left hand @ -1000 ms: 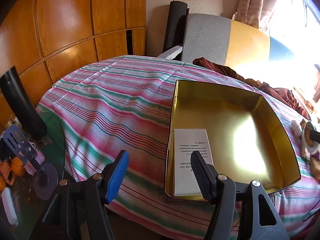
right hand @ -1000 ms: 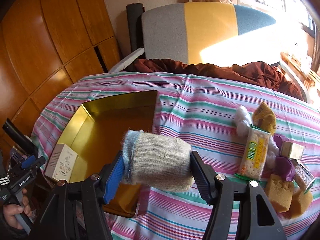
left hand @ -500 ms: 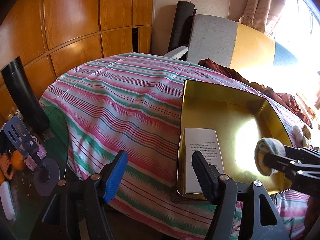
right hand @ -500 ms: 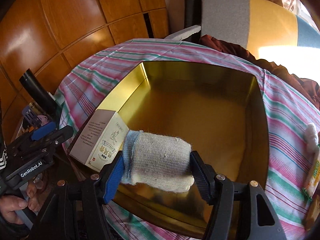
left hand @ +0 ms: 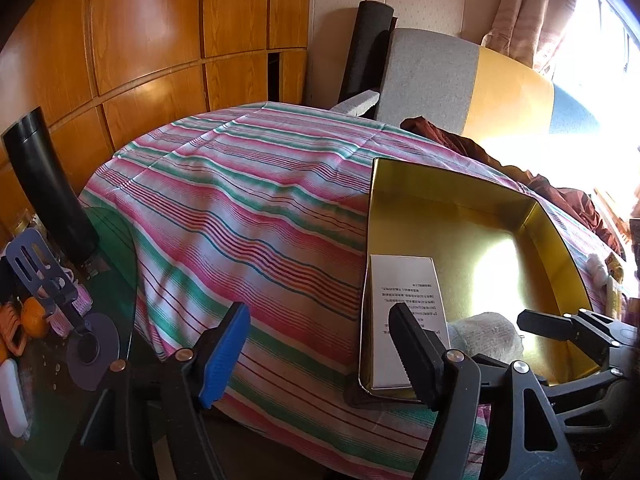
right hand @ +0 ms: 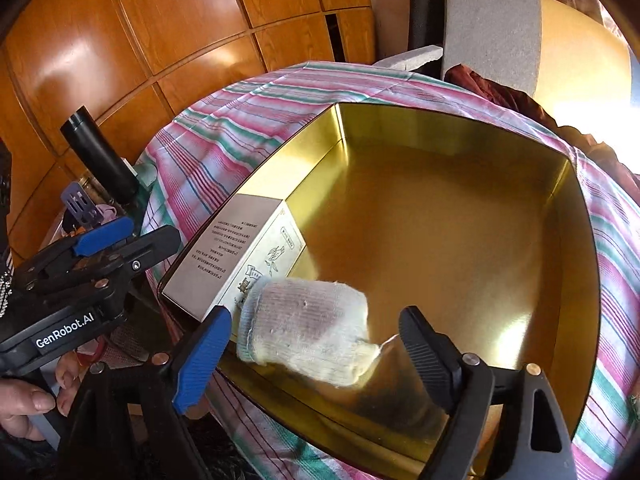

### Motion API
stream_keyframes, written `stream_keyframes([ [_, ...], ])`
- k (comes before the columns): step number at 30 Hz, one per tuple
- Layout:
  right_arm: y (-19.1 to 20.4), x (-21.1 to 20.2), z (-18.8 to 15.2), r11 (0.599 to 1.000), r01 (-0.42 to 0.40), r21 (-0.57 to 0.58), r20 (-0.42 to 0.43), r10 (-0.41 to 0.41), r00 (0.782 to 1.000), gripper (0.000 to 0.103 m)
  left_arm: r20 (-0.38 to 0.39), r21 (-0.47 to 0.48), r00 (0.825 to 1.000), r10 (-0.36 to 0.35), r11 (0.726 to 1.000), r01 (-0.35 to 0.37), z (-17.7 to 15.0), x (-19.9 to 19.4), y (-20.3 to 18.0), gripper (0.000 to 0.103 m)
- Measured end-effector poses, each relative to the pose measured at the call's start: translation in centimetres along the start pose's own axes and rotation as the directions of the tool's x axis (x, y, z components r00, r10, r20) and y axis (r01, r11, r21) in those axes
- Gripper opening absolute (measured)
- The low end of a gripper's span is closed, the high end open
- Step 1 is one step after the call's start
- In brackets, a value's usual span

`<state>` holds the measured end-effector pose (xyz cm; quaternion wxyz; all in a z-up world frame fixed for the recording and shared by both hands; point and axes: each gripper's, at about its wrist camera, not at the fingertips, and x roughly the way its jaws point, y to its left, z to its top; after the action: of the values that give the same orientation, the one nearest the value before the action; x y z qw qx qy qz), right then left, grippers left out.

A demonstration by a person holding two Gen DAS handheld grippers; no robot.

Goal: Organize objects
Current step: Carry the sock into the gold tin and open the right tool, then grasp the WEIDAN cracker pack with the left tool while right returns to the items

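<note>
We are partway through the tidying, with two things in the gold tin (right hand: 460, 216) and more to fetch. The tin sits on the striped cloth (left hand: 240, 216) that covers the surface. A white carton (right hand: 236, 264) lies along the tin's left wall, at its near corner. Just beside it is the rolled sock (right hand: 308, 336), which lies at the near edge of the tin, its open cuff close against the carton.

Our right hand-held gripper (right hand: 316, 344) has just been opening, and its jaws now stand wide on either side of the sock. The right pad is clearly apart from it; the blue left pad is very near the cuff, and we cannot tell whether it touches. We judge the sock released and this placement as good as done, though whether it rests fully on the floor of the tin is hard to tell.

Our left hand-held gripper (left hand: 320, 348) has also been opening; it holds nothing, and hangs over the cloth at the tin's near left corner.

The rest of the tin is bare. At the far right edge of the left wrist view, beyond the tin, a few small things (left hand: 608, 276) are partly visible on the cloth, too cut off to name; these we judge to be what is left.
</note>
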<state>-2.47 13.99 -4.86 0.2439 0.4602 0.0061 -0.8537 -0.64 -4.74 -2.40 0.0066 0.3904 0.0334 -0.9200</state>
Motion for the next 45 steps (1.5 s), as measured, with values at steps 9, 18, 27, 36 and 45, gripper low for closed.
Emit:
stream_keyframes([
  [9,-8.4,-8.2,-1.2,0.974,0.154,0.164,0.127,-0.176,0.976,0.088,0.04,0.063,0.999,-0.036,0.997,0.033,0.9,-1.2,-2.2,0.077],
  [18,-22.3,-16.6,-5.7,0.797,0.445,0.408,0.051,-0.507,0.861,0.088,0.059,0.159,0.988,-0.141,0.979,0.13,2.7,-2.3,-7.3,0.079],
  [27,-34.0,-24.0,-13.1,0.443,0.363,0.82,0.012,-0.646,0.763,0.088,0.035,0.369,0.945,-0.325,0.883,0.29,4.2,-4.5,-18.9,0.083],
  [36,-35.0,-25.1,-15.4,0.397,0.244,0.885,0.048,-0.599,0.799,0.088,-0.154,0.517,0.874,-0.461,0.716,0.469,1.9,-3.7,-33.7,0.087],
  [45,-36.1,-25.0,-16.4,0.375,0.148,0.915,0.09,-0.548,0.831,0.088,-0.297,0.551,0.859,-0.417,0.66,0.511,-1.4,1.1,-42.8,0.087],
])
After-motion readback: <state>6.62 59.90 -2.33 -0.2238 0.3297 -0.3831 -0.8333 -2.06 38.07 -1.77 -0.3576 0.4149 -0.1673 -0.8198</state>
